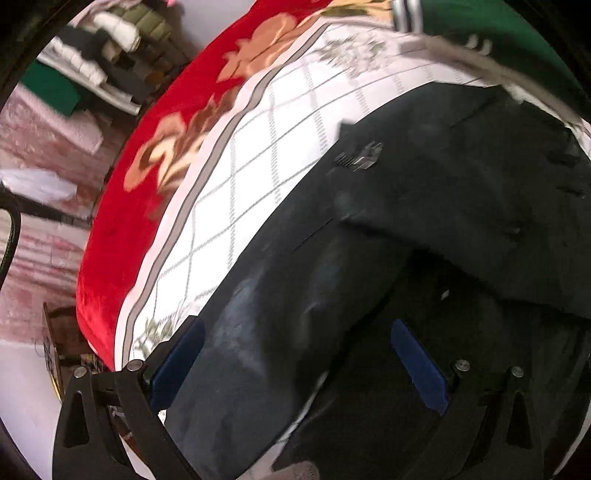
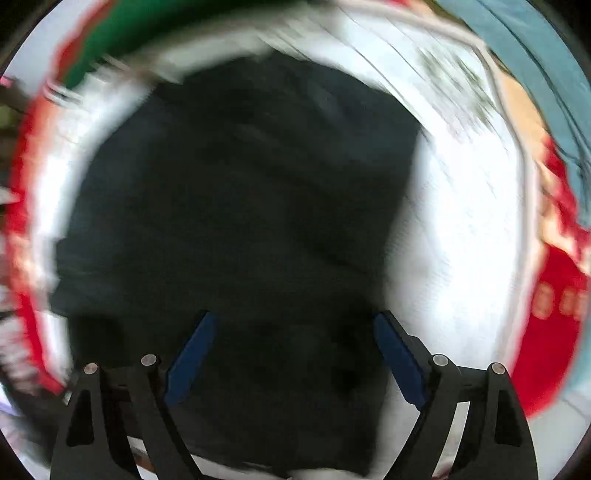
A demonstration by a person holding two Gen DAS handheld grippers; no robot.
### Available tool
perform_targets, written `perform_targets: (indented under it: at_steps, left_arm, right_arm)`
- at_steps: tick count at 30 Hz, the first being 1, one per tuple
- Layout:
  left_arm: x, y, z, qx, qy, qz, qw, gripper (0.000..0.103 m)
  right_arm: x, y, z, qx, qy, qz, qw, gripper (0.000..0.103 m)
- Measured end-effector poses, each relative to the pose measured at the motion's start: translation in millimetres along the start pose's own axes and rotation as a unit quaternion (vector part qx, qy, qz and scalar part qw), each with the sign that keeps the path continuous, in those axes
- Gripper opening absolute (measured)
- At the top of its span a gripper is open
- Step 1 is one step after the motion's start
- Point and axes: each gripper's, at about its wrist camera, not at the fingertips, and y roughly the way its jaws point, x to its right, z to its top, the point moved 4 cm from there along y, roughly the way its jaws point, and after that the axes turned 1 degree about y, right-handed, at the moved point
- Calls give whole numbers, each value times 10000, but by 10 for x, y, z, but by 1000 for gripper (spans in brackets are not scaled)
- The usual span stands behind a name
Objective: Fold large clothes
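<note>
A large black garment (image 1: 424,221) lies on a white checked sheet (image 1: 258,147) over a bed. It has a small grey printed mark and a folded flap with a paler inner side near the camera. My left gripper (image 1: 295,332) is open just above the garment, its blue pads (image 1: 177,365) spread wide with cloth between them, not gripped. In the right wrist view, which is blurred by motion, the black garment (image 2: 240,192) fills the middle. My right gripper (image 2: 295,332) is open above it, blue pads (image 2: 192,354) wide apart.
A red floral blanket (image 1: 155,158) edges the sheet. A green garment (image 1: 498,26) lies at the far side of the bed. Stacked folded clothes (image 1: 96,62) sit beyond the bed on the floor side. A light blue cloth (image 2: 546,74) lies at the right.
</note>
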Motion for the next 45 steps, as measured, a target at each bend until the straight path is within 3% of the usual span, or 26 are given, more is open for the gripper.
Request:
perform_targets:
  at_steps: [3, 5, 6, 9, 11, 14, 17, 22, 27, 31, 33, 34, 36, 37, 39, 41, 42, 43, 44, 45]
  left_arm:
    - [219, 3, 108, 138, 163, 152, 9997, 103]
    - [326, 25, 154, 167, 209, 241, 9994, 103]
    - [385, 44, 170, 170, 257, 316, 9990, 103]
    - [563, 55, 179, 145, 357, 531, 9978, 103]
    - [602, 96, 214, 97, 338, 608, 9975, 103]
    - [640, 192, 286, -3, 278, 734, 9969, 103]
    - [662, 244, 393, -2, 126, 819, 9966, 103]
    - [617, 221, 458, -262, -298, 646, 9971, 103]
    - [500, -58, 202, -103, -500, 433, 9978, 103]
    - [195, -175, -145, -131, -827, 463, 9954, 103]
    - [-33, -174, -334, -290, -1180, 477, 9914, 103]
    - [-178, -162, -470, -414, -1453, 415, 9876, 103]
    - [-439, -120, -749, -722, -2056, 251, 9757, 103]
    - [-570, -90, -900, -886, -2409, 80, 9665, 103]
    - [-823, -12, -1308, -1251, -3337, -439, 9333, 103]
    - [-998, 90, -1711, -1495, -4266, -959, 8868, 103]
    - [-1035, 142, -1832, -1554, -4545, -1143, 8696, 103]
    - [-1076, 244, -2010, -1672, -4959, -1397, 8406, 102]
    - [-1096, 313, -2098, -1716, -5200, -1564, 8220, 101]
    - [-1115, 411, -2194, -1723, -5536, -1853, 7934, 99]
  right_arm:
    - [137, 426, -104, -303, -615, -142, 9975, 89]
    - [164, 545, -84, -99, -754, -194, 9969, 84]
    - [232, 575, -54, 38, -649, -206, 9977, 84]
    - [636, 640, -49, 380, 488, 213, 9979, 84]
    - [993, 703, -226, 448, 1364, 714, 9871, 84]
    - [1382, 926, -596, 354, 2214, 916, 9702, 84]
    - [1627, 1072, -868, 353, 2590, 1252, 9571, 84]
    - [1883, 1006, -805, 9, 2308, 1088, 9669, 84]
    - [1594, 539, -938, 347, 1540, 884, 9835, 84]
    - [982, 408, -919, 549, 546, 736, 9943, 84]
    - [646, 482, -855, 443, 217, 747, 9960, 84]
    - [385, 470, -661, 384, 115, 753, 9964, 84]
    - [57, 410, -351, 287, -117, 720, 9969, 84]
    - [-65, 465, -405, 247, -244, 717, 9968, 84]
    - [-420, 473, -276, 158, -413, 714, 9965, 84]
    - [-567, 594, -423, 7, -641, 664, 9957, 84]
    - [-633, 645, -454, -44, -723, 641, 9953, 84]
    - [-691, 700, -535, -111, -822, 593, 9948, 84]
    - [-800, 757, -605, -166, -886, 554, 9944, 84]
    - [-827, 809, -686, -222, -927, 532, 9940, 84]
